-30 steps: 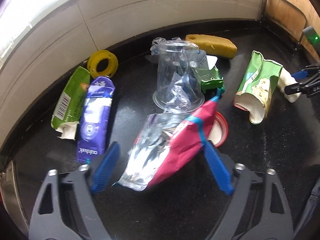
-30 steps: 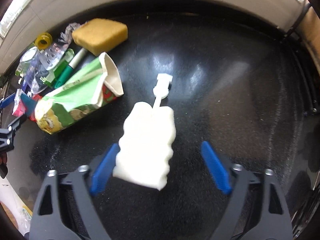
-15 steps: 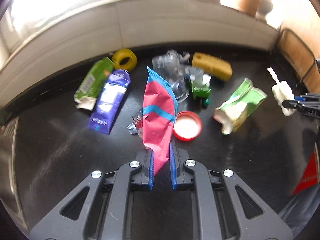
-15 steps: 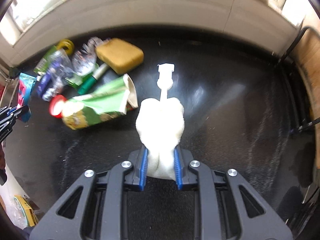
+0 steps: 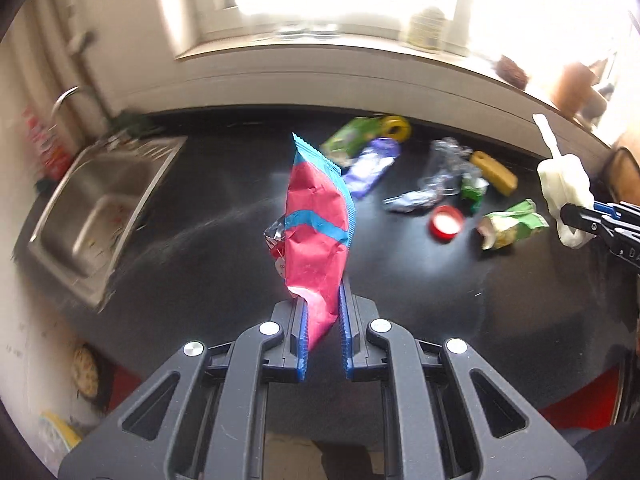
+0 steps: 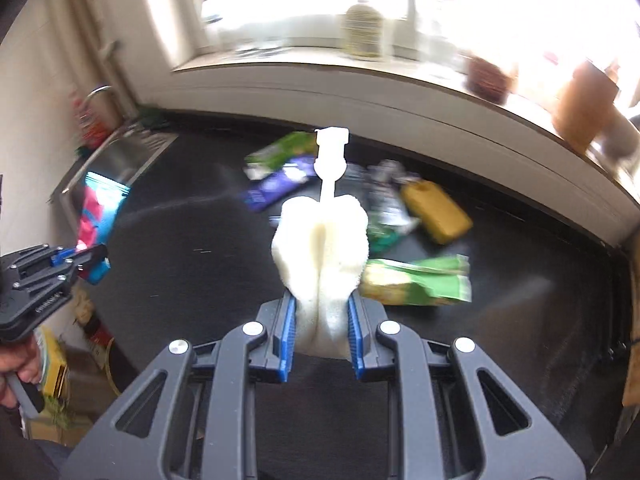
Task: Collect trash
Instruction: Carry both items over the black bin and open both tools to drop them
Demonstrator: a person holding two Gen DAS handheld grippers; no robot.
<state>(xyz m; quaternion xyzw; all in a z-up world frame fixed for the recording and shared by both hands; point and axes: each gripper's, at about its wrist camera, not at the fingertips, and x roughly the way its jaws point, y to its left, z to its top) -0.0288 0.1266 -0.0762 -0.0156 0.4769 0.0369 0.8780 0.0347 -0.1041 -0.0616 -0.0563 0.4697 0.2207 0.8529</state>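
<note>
Left wrist view, nearest first: the left gripper (image 5: pixel 323 334) has its blue ribbed pads clamped on the lower corner of a crumpled pink snack wrapper with blue bands (image 5: pixel 316 236), which stands up from the jaws, clear of the black countertop (image 5: pixel 208 264). Further out on the counter lie a red round lid with a white inside (image 5: pixel 446 222), a crushed green and yellow carton (image 5: pixel 512 229), a crumpled clear plastic cup (image 5: pixel 436 184), a purple squeezed tube (image 5: pixel 370 166), a yellow sponge (image 5: pixel 493 171), a green flattened carton (image 5: pixel 348 140) and a yellow tape roll (image 5: pixel 396 127), all blurred. A steel sink (image 5: pixel 102 200) is set into the counter at the left. At the right edge the right gripper (image 5: pixel 576 216) comes in from the side.

Right wrist view: the right gripper (image 6: pixel 320 334) is pressed shut on the base of a white foam brush head with a white plastic stem (image 6: pixel 320 240), squeezing it into a crease; the stem points away, above the counter. The crushed carton (image 6: pixel 416 280) lies just beyond on the right. At the left edge a hand (image 6: pixel 18 364) holds the left gripper (image 6: pixel 90 262), the pink wrapper (image 6: pixel 98 208) rising from it. A bright window sill with a blurred bottle (image 6: pixel 362 26) closes the far side.
</note>
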